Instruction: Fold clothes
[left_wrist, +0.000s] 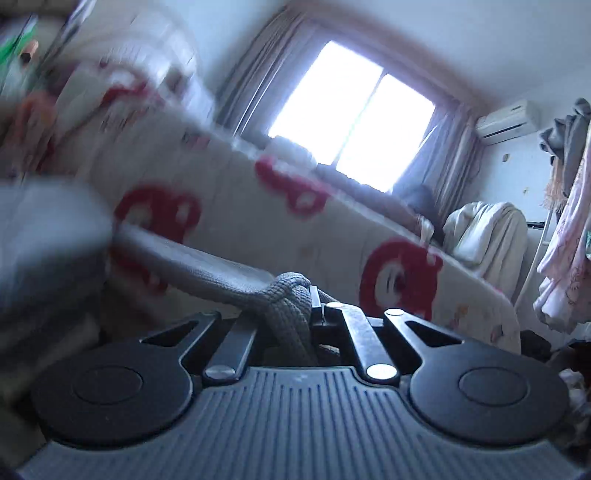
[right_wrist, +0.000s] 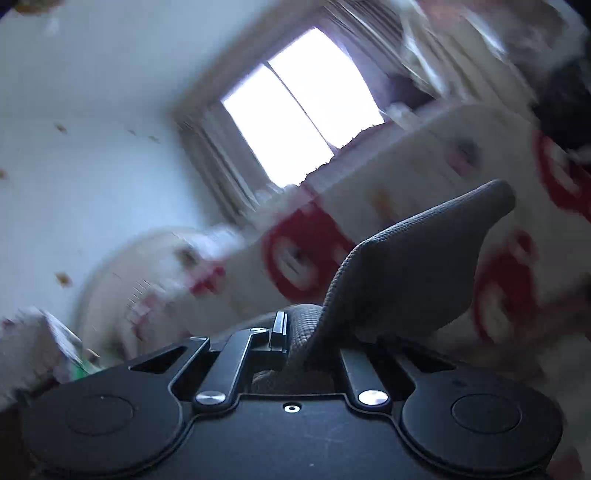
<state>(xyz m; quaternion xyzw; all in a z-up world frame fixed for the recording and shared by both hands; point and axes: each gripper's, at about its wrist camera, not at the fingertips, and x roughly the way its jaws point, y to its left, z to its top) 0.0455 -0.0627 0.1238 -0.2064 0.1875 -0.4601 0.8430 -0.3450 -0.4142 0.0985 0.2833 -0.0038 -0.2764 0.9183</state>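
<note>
Grippers, left (left_wrist: 299, 306) and right (right_wrist: 295, 328), are both pinching tight on grey garment (left_wrist: 207, 262) before bed (left_wrist: 332, 229).

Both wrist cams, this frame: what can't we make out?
- Grey garment: left wrist view, its far end smears into motion blur at the left edge; type unreadable.
- Same garment, right wrist view: only a flap shows; the rest runs below the right gripper.
- Left gripper: bunched cloth hides the pads.
- Bedding: print blurred.
- Shelf items, top left of left wrist view: blurred.
</note>
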